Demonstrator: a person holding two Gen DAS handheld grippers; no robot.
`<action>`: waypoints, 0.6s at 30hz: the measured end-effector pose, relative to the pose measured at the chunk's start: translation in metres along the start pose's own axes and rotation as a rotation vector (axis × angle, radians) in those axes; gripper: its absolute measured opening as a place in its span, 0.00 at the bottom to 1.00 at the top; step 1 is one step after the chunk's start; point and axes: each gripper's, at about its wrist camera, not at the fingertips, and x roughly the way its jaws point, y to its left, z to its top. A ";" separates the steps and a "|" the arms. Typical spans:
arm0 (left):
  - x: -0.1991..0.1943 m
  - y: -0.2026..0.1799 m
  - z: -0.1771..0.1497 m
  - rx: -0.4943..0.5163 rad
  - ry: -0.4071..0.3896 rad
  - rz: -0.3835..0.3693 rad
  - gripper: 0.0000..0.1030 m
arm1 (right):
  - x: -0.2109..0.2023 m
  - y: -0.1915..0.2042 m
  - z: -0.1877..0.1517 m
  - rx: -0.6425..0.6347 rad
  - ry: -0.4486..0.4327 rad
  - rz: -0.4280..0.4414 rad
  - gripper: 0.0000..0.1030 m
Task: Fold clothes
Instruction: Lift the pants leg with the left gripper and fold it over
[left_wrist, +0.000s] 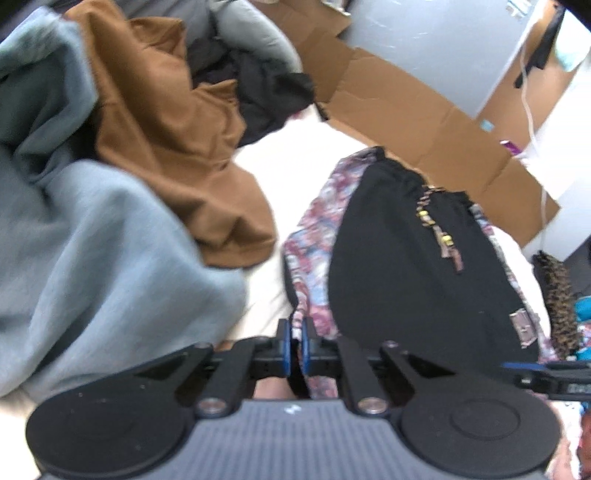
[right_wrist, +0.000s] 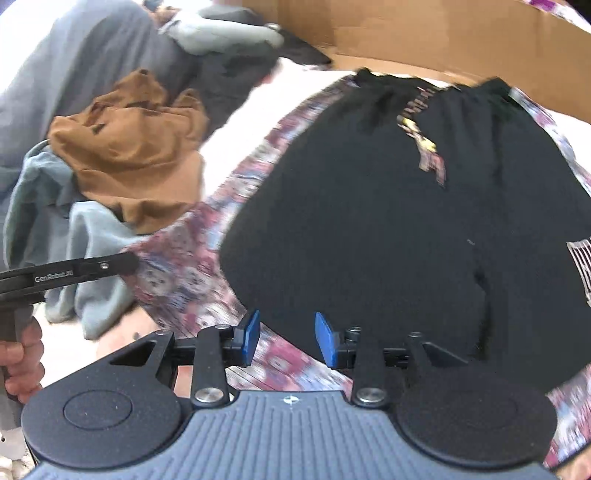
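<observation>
While the black shorts (right_wrist: 388, 229) lie flat on the pale bed (left_wrist: 295, 155) with a patterned cloth (right_wrist: 177, 269) spread under them, the left gripper (left_wrist: 296, 341) is pinched narrow on the near edge of that patterned cloth, at the shorts' near left corner. The right gripper (right_wrist: 286, 338) stands wide, holding nothing, poised over the patterned edge just below the shorts' near hem. Judgement: the step is taking two matched corners for a fold; the right tongs should close on the same edge and the same layers as the left, then both lift level so the shorts do not slide or skew. Frames are blurred, so layer count in the left pinch cannot be told. Left of the shorts: a brown garment (right_wrist: 133, 147) and a grey-blue one (left_wrist: 92, 236), unfolded. Writing: "GenRobot.AI" on the left tool's arm; white block letters at the shorts' right edge, cut off, unreadable.
</observation>
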 end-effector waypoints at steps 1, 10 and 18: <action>0.000 -0.004 0.002 0.002 0.001 -0.017 0.06 | 0.001 0.005 0.002 -0.012 -0.001 0.016 0.39; 0.009 -0.043 0.012 0.014 0.027 -0.196 0.06 | 0.004 0.036 0.007 -0.086 -0.018 0.126 0.48; 0.019 -0.058 0.016 -0.064 0.050 -0.381 0.06 | 0.007 0.041 0.014 -0.086 -0.061 0.121 0.51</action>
